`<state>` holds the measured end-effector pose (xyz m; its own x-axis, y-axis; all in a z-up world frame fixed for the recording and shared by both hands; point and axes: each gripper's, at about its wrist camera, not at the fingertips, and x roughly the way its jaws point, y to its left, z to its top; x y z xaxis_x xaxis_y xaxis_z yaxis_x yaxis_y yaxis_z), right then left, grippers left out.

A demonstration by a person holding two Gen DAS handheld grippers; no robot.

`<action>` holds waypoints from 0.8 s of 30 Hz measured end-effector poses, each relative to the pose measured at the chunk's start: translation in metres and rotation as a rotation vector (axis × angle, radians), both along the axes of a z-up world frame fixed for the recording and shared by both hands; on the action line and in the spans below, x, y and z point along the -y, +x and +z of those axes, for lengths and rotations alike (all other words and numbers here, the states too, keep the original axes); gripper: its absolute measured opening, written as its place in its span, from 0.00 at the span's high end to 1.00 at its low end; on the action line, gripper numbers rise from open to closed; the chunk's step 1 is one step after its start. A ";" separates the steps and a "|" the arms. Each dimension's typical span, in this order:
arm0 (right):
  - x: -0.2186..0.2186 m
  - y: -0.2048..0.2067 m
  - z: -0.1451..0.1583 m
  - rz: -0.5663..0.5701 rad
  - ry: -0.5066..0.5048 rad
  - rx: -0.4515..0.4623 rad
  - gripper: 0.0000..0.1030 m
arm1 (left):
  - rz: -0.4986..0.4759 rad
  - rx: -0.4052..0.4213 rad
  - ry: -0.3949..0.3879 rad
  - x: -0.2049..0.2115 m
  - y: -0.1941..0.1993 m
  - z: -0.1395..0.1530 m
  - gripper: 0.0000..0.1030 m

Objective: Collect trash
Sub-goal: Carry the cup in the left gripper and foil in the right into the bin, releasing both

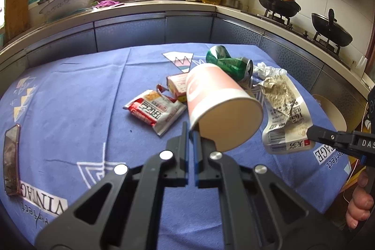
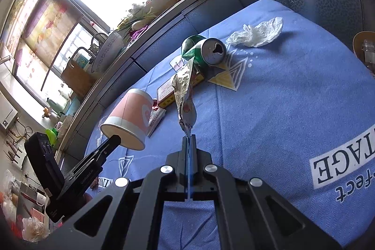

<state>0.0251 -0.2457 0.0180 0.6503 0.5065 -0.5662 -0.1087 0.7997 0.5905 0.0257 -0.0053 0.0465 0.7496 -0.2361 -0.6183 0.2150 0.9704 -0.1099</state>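
Left gripper (image 1: 191, 132) clamped on the rim of a pink-and-white paper cup (image 1: 218, 95), cup lifted off the blue tablecloth (image 1: 70, 86), mouth tilted back toward the camera, base pointing away. Same cup (image 2: 127, 117) seen from the right wrist, off to the left and clear of the cloth, left gripper (image 2: 114, 139) at its rim.

Right gripper (image 2: 188, 136) closed tight on the lower edge of a crumpled foil-lined food wrapper (image 2: 185, 90), wrapper standing up and away from the fingertips, in the air. In the left view, same wrapper (image 1: 283, 109) hangs right of the cup, printed side and barcode visible, right gripper (image 1: 311, 132) pinching its lower right corner.

On the cloth, ahead of the left gripper:
- red-and-white snack packet (image 1: 154, 113), lying flat, just left of the cup
- small pink box (image 1: 177, 86), partly hidden behind the cup
- crushed green can (image 1: 230, 62), on its side, beyond the cup; open top faces the right camera (image 2: 206, 50)
- crumpled white tissue (image 2: 257, 33), right of the can, near it but apart

Phone (image 1: 11, 158) far left of the left gripper, at the cloth edge.
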 end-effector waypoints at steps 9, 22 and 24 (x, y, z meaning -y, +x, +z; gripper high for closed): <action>0.003 -0.003 -0.001 -0.005 0.002 -0.002 1.00 | -0.003 -0.007 0.011 0.004 0.000 -0.003 0.98; 0.030 -0.015 -0.003 -0.058 0.021 -0.002 1.00 | -0.056 -0.014 0.039 0.034 0.002 -0.006 0.98; 0.037 -0.017 -0.005 -0.068 0.028 -0.004 1.00 | -0.067 -0.015 0.048 0.041 0.002 -0.006 0.98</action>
<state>0.0079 -0.2822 0.0135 0.6817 0.4770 -0.5547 -0.0527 0.7883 0.6131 0.0277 -0.0465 0.0401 0.7239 -0.2553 -0.6409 0.2783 0.9581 -0.0673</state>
